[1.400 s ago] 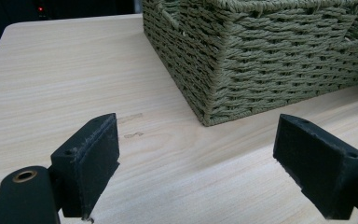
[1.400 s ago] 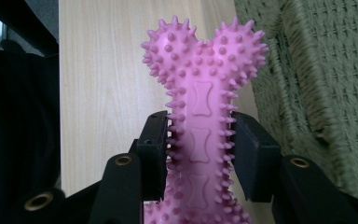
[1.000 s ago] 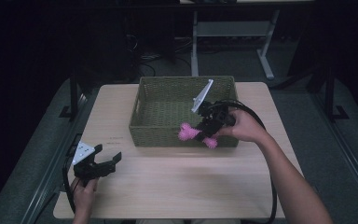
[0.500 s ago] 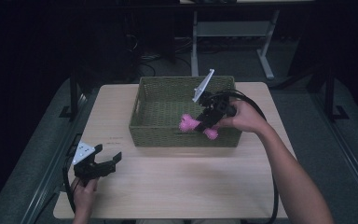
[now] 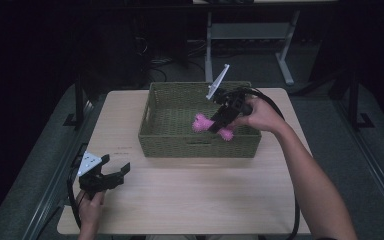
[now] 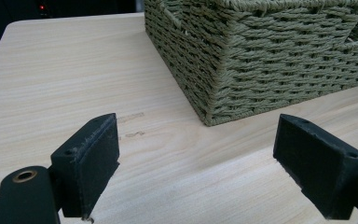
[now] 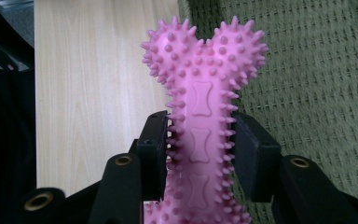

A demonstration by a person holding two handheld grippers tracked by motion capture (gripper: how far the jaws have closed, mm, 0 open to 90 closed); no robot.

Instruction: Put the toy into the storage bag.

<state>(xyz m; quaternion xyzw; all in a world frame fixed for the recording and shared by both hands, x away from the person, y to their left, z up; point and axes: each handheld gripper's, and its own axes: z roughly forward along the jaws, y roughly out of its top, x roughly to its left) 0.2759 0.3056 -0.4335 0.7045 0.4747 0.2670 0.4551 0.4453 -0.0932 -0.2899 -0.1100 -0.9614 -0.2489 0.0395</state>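
While clamped in right hand-held gripper (image 5: 219, 121) | pink bone toy (image 5: 200, 123) | above woven basket (image 5: 200, 146)

Bright pink bone toy (image 7: 200, 121) studded all over with little spikes, small bone shapes pressed along its shaft, olive-green woven basket (image 5: 200, 145), pale wood-grain table (image 5: 200, 200), matt black gripper pads (image 6: 91, 163)

Lab or test workspace, dimly lit. Evidence: light wood table (image 5: 190, 200) on grey carpet, metal-framed desk legs (image 5: 285, 70) and loose cables (image 5: 165, 62) beyond its far edge, dark surroundings, woven basket (image 5: 200, 145) as sole furnishing on top.
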